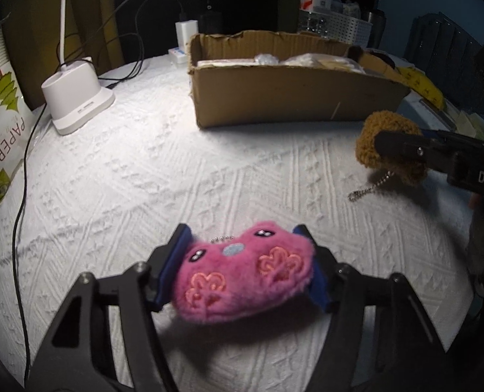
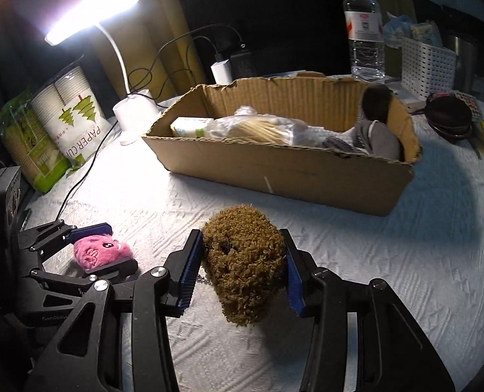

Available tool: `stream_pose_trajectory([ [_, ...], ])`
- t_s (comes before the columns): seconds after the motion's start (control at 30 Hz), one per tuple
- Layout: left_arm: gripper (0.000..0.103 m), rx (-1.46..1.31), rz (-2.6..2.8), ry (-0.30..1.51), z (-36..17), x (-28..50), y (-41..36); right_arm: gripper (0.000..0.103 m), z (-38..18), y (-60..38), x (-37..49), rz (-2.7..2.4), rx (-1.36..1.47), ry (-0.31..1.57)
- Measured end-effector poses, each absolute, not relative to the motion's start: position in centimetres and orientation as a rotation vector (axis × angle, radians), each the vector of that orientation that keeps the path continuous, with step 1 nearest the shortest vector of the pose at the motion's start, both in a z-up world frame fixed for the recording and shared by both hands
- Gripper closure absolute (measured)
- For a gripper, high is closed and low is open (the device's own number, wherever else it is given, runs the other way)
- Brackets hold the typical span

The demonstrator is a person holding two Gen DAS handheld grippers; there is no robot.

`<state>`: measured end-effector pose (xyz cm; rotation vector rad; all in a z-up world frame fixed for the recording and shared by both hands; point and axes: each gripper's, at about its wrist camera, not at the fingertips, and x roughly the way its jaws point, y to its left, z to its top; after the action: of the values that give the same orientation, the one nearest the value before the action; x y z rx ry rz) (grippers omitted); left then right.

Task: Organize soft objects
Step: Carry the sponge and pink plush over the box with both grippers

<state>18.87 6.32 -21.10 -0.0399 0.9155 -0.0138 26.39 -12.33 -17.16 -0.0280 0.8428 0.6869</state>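
Observation:
My left gripper (image 1: pixel 242 245) is shut on a pink plush toy (image 1: pixel 245 277) with embroidered flowers and a ball chain, held just above the white cloth. It also shows in the right wrist view (image 2: pixel 99 251) at the left. My right gripper (image 2: pixel 242 245) is shut on a brown curly plush toy (image 2: pixel 245 264), lifted a little above the cloth; its ball chain hangs down. In the left wrist view the brown plush (image 1: pixel 389 143) is at the right. The cardboard box (image 2: pixel 291 170) stands behind both, open-topped, with bags and grey cloth inside.
A white lamp base (image 1: pixel 75 98) and cables lie at the back left, beside a pack of paper cups (image 2: pixel 75 117). A water bottle (image 2: pixel 364 29) and white basket (image 2: pixel 428 65) stand behind the box. A dark round object (image 2: pixel 449 114) lies at the right.

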Motion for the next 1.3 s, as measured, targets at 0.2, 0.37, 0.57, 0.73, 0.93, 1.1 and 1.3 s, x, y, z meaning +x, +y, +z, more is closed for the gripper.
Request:
stream_pose_trajectory([
  [0.2, 0.040, -0.069, -0.043, 0.907, -20.3, 18.3, 5.2, 0.055, -16.5, -14.1, 26.2, 0.680, -0.006, 0.820],
  [0.37, 0.040, -0.070, -0.064, 0.872, -18.5, 18.4, 4.1, 0.055, -15.5, -15.4, 26.2, 0.666, 0.008, 0.796],
  [0.57, 0.039, -0.052, -0.070, 0.821, -16.1, 19.1, 3.2, 0.055, -14.0, -17.4, 26.6, 0.640, 0.034, 0.756],
  [0.73, 0.039, -0.045, -0.094, 0.777, -14.3, 19.6, 2.3, 0.055, -13.3, -18.8, 27.0, 0.623, 0.050, 0.740],
  [0.93, 0.039, -0.041, -0.098, 0.719, -11.8, 20.8, 1.8, 0.055, -12.1, -20.1, 27.5, 0.613, 0.065, 0.714],
  [1.1, 0.039, -0.037, -0.103, 0.691, -10.7, 21.9, 1.3, 0.055, -11.3, -20.7, 28.1, 0.607, 0.073, 0.696],
  [1.3, 0.039, -0.030, -0.108, 0.663, -10.1, 23.0, 0.9, 0.055, -10.4, -21.2, 29.1, 0.605, 0.077, 0.678],
])
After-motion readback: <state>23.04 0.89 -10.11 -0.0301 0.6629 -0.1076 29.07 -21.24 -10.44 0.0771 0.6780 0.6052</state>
